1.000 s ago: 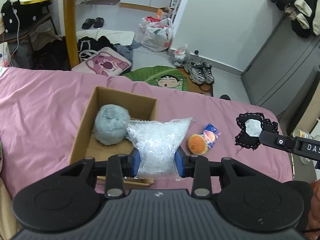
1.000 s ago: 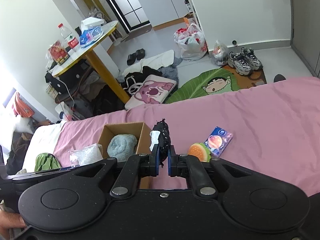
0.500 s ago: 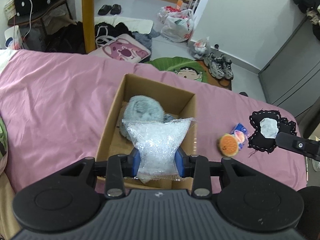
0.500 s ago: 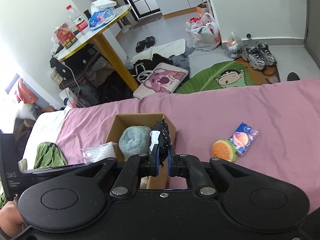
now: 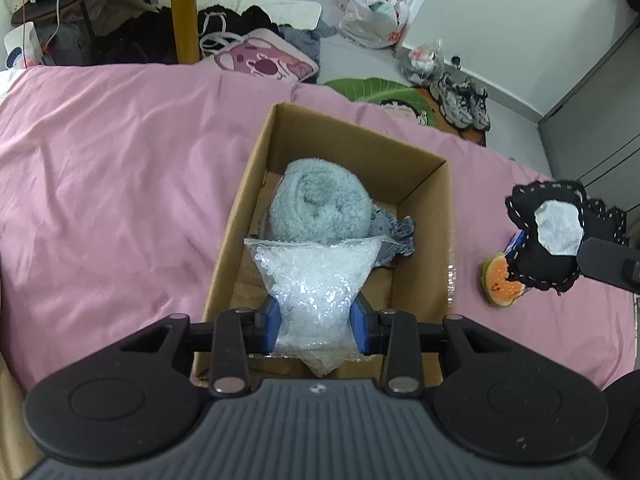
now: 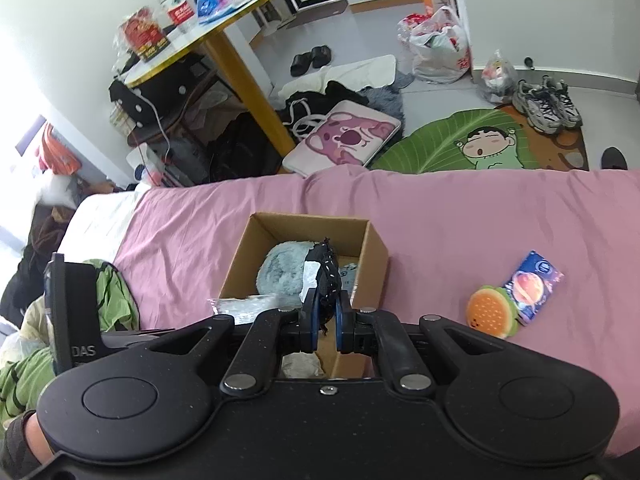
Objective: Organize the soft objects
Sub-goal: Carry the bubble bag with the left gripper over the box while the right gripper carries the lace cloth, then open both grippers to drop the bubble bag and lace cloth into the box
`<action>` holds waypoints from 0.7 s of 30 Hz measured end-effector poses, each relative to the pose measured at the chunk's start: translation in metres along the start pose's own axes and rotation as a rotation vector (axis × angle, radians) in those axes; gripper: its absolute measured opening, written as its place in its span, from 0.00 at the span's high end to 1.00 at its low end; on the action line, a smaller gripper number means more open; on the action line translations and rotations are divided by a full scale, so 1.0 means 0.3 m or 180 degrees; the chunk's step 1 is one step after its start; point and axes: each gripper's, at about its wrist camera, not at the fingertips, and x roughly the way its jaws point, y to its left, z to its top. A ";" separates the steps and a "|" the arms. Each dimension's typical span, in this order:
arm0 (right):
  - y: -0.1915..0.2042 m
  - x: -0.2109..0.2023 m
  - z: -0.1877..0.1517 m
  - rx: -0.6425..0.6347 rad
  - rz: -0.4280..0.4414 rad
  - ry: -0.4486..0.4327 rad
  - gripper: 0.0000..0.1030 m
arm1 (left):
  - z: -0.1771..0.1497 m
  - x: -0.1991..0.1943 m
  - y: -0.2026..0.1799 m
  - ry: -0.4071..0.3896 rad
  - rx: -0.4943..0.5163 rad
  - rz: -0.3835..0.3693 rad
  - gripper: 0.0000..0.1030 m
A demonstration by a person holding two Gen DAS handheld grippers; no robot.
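Observation:
An open cardboard box [image 5: 424, 208] [image 6: 376, 248] sits on the pink bed sheet [image 5: 112, 168]. Inside it lies a fluffy grey-blue roll [image 5: 320, 204] [image 6: 280, 272]. My left gripper [image 5: 316, 320] is shut on a clear bag of plastic beads [image 5: 316, 276], held over the near half of the box. My right gripper [image 6: 324, 324] is shut on a flat black fabric piece with a white patch [image 6: 324, 276] [image 5: 556, 232], hanging to the right of the box in the left wrist view. A burger-shaped toy [image 6: 490, 312] [image 5: 500, 284] and a blue packet [image 6: 532, 284] lie on the sheet right of the box.
Green clothing [image 6: 112, 300] lies at the bed's left end. Beyond the bed, the floor holds a pink cushion [image 6: 344, 136], a leaf-shaped mat [image 6: 460, 144], sneakers [image 6: 548, 104], plastic bags [image 6: 440, 48] and a yellow-legged table [image 6: 224, 40].
My left gripper has carried the bead bag forward and over the box. My right gripper has moved toward the box with the black fabric piece still in it.

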 end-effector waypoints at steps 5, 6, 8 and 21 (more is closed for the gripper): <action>0.036 0.047 0.002 -0.0057 0.0035 0.0115 0.92 | 0.007 0.047 0.010 0.0155 -0.0018 -0.0040 0.66; 0.042 0.058 -0.001 -0.0067 0.0037 0.0143 0.92 | 0.010 0.060 0.012 0.0199 -0.0038 -0.0047 0.66; 0.051 0.077 -0.001 -0.0082 0.0034 0.0189 0.92 | 0.015 0.075 0.019 0.0239 -0.0079 -0.0044 0.65; 0.094 0.140 -0.028 -0.0119 0.0052 0.0348 0.92 | 0.015 0.021 0.082 0.0146 -0.0295 -0.0005 0.56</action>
